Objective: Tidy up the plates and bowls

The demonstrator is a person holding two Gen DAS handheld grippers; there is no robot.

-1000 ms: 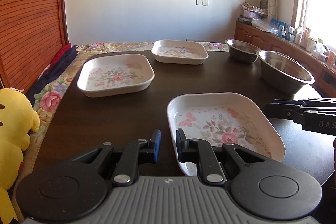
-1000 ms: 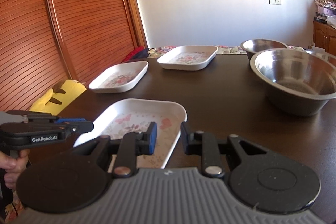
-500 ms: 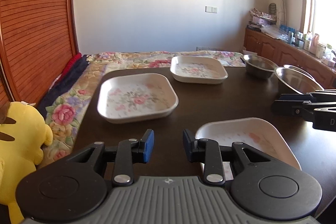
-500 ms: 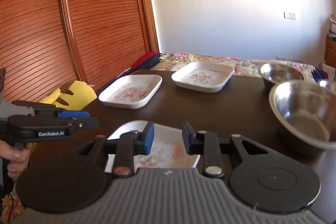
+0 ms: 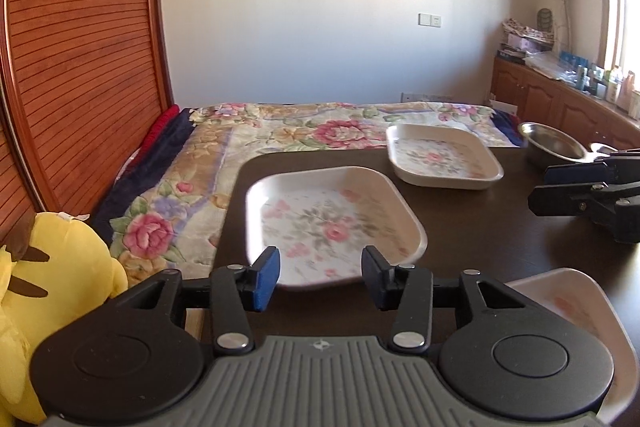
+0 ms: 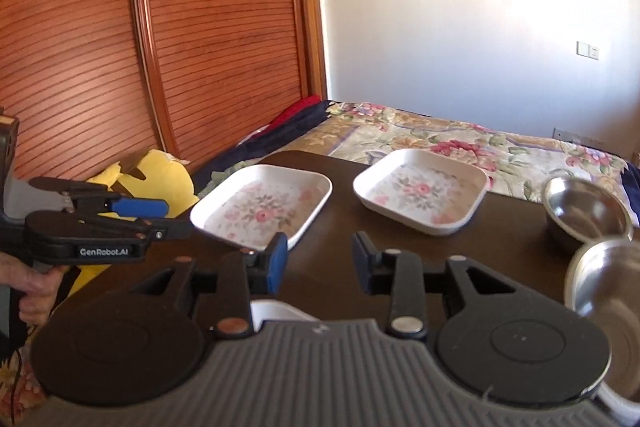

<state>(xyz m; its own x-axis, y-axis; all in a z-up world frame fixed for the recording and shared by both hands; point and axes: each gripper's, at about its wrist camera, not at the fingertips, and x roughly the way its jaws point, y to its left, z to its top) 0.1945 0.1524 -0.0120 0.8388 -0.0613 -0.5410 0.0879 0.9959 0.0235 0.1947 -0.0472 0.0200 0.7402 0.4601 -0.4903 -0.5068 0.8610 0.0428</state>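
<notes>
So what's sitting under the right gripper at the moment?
A corner of a white plate peeks out beneath the open right gripper; the gripper body covers the rest. Dark table shows ahead of it.

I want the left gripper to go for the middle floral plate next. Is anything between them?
Nothing visible. The left gripper has open jaws facing the plate, with only bare table around it.

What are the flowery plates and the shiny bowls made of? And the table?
The flowery plates look like white melamine or glazed ceramic: smooth, glossy rims and printed pink flowers; I can't tell which. The shiny bowls seem to be stainless steel, silvery and mirror-like inside. The table looks like dark wood with a polished, slightly reflective top.
</notes>
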